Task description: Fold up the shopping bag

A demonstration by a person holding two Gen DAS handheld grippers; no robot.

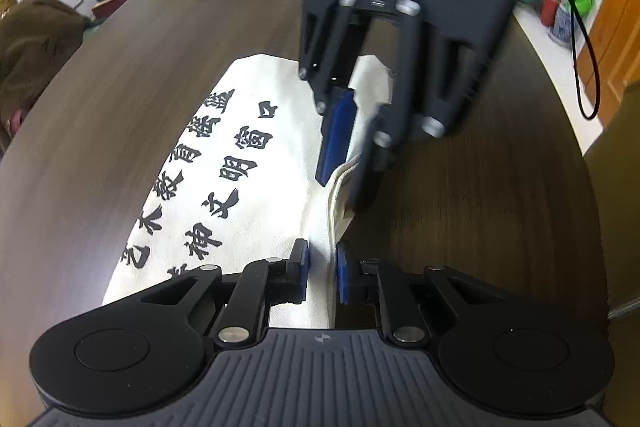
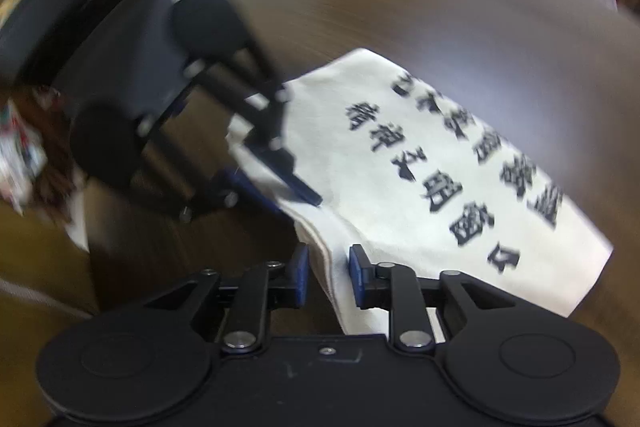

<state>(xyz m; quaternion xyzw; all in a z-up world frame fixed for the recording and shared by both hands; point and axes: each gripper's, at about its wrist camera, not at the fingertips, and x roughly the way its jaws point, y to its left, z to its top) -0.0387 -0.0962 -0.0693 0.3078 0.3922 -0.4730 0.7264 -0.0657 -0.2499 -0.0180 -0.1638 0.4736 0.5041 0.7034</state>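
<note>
The right wrist view is motion-blurred: the bag's printed characters [image 2: 460,163] smear, and the left gripper [image 2: 298,193] at centre left streaks. In the left wrist view, gripper housing hides the bag's near end [image 1: 296,311].

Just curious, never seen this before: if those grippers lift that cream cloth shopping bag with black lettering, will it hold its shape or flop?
Probably flop: the cream cloth shopping bag with black lettering lies flat on the dark wooden table and bends softly along its edge. It looks thin and likely light. The woven surface seems unlikely to slip between the left gripper pads or the right gripper.
</note>
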